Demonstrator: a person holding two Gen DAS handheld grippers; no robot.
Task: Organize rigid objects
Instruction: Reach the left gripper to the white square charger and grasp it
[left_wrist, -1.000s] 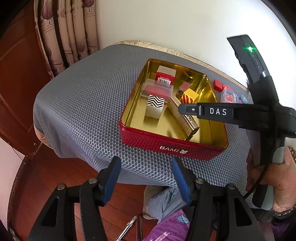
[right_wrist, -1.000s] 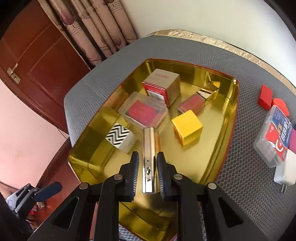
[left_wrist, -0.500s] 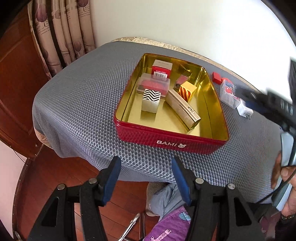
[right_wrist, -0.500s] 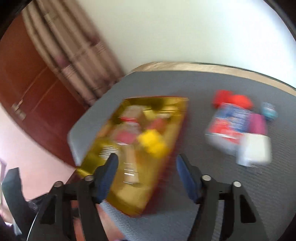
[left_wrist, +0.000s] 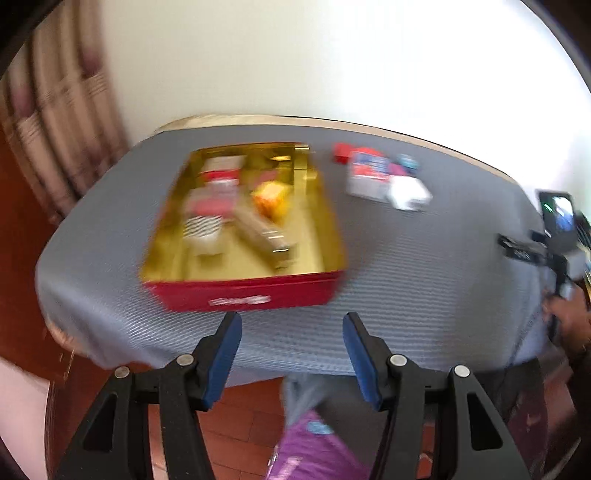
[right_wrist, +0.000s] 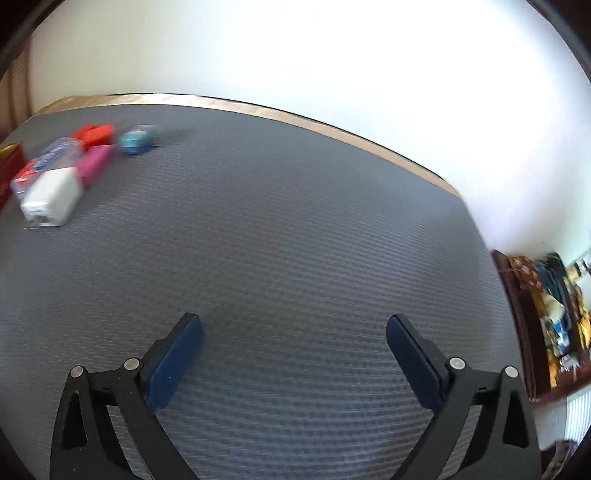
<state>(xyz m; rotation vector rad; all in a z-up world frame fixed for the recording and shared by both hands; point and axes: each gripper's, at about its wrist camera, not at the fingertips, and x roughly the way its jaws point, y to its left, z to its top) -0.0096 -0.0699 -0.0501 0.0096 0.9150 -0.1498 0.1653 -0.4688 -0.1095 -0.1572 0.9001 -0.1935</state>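
Several loose pieces wait on the grey table (right_wrist: 295, 240) beside the red tin (left_wrist: 240, 295): a white block (right_wrist: 51, 197), a clear packet (right_wrist: 44, 162) with red and blue print, a pink piece (right_wrist: 96, 162), red pieces (right_wrist: 94, 133) and a small teal one (right_wrist: 136, 142). From your right gripper (right_wrist: 293, 363) that cluster lies far up and to the left, well apart from the fingers, which are opening wide with only bare mat between them. Your left gripper (left_wrist: 291, 363) hangs off the near table edge, fingers parted about halfway and gripping nothing; the tin sits just ahead of it and the cluster lies further off to its right, past the tin's far corner. I judge the right hand the natural one for the next pick, swinging back to its left. The white block is nearest; its long axis appears to run from lower left to upper right, roughly along the pink piece touching it, though blur makes this uncertain. Inside the tin, a yellow cube (left_wrist: 271, 199) and a long gold bar (left_wrist: 264, 232) already lie with other boxes.
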